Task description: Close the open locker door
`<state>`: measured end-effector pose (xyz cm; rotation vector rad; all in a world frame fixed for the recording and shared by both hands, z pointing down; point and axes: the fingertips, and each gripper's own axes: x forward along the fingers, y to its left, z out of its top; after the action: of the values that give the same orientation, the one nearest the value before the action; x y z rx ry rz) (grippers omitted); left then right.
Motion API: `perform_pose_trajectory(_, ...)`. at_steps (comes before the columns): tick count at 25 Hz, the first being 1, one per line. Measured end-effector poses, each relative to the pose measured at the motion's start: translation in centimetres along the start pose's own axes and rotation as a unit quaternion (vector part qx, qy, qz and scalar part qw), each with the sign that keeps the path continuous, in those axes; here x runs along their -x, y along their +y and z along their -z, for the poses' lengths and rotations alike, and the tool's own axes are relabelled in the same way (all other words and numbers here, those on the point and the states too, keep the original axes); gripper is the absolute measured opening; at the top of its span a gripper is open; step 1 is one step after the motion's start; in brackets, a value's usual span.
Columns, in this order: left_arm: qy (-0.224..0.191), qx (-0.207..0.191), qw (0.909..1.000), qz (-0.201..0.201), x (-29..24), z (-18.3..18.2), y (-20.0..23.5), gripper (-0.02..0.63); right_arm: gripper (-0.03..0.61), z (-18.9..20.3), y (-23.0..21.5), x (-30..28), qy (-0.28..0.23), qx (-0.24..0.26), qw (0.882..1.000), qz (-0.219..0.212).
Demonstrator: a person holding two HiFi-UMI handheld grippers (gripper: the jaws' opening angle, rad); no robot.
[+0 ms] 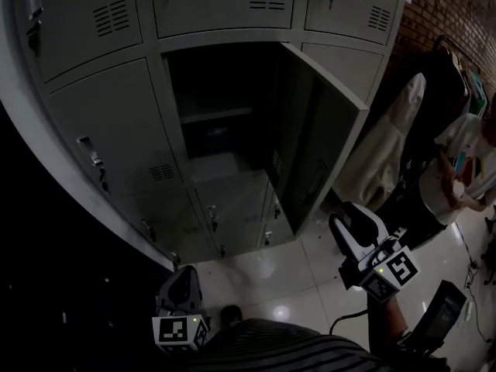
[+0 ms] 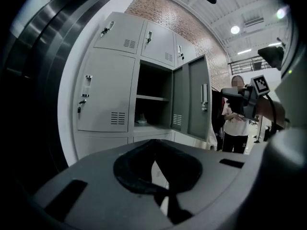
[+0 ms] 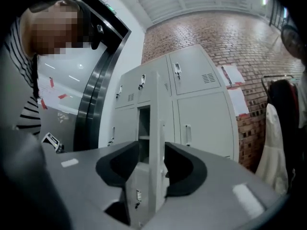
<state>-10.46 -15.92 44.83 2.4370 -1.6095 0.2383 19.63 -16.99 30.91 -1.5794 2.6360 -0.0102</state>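
The grey locker bank fills the head view. One middle compartment (image 1: 221,122) stands open and its door (image 1: 314,142) swings out to the right. My right gripper (image 1: 350,225) hangs low, right of the door's lower corner and apart from it. In the right gripper view its jaws (image 3: 152,169) stand open, and the door's thin edge (image 3: 154,128) shows in the distance through the gap. My left gripper (image 1: 180,287) is low at the left, far from the lockers. Its dark pads (image 2: 156,171) meet with nothing between them. The left gripper view shows the open door (image 2: 194,99) and the right gripper (image 2: 240,97).
A person in a white shirt (image 1: 465,161) stands at the right, next to a hanging white garment (image 1: 391,146) and a clothes rack (image 3: 276,128). A brick wall (image 1: 434,6) is behind them. A black object (image 1: 442,308) sits on the glossy floor (image 1: 287,273).
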Motion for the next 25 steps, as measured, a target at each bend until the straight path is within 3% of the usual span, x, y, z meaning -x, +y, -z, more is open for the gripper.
perform_pose_trajectory(5, -0.011, -0.026, 0.9986, 0.045, -3.9, -2.3, 2.5, 0.005, 0.185, -0.2, -0.9, -3.1, 0.008, 0.016, 1.000, -0.015)
perform_pose_trajectory(9, -0.013, -0.020, 0.9969, 0.075, -5.5, -3.3, 1.4, 0.005, 0.211, 0.6, -1.1, -4.3, 0.029, 0.015, 0.999, -0.038)
perform_pose_trajectory(14, -0.009, -0.025, 0.9957, 0.089, -6.8, -3.6, -0.3, 0.005, 0.270, 1.0, -1.1, -5.1, 0.039, -0.015, 0.992, -0.116)
perform_pose_trajectory(16, -0.009, -0.028, 0.9957, 0.087, -7.0, -3.9, -0.6, 0.005, 0.256, 1.1, -0.9, -5.6, 0.045, -0.015, 0.988, -0.144)
perform_pose_trajectory(20, -0.007, -0.029, 0.9973, 0.067, -7.1, -4.1, 0.0, 0.005, 0.146, 1.2, -0.1, -6.6, 0.051, 0.000, 0.984, -0.169)
perform_pose_trajectory(25, -0.009, -0.025, 0.9991, 0.034, -6.4, -4.1, 1.4, 0.005, 0.143, 1.6, 3.6, -8.6, 0.051, 0.024, 0.979, -0.198)
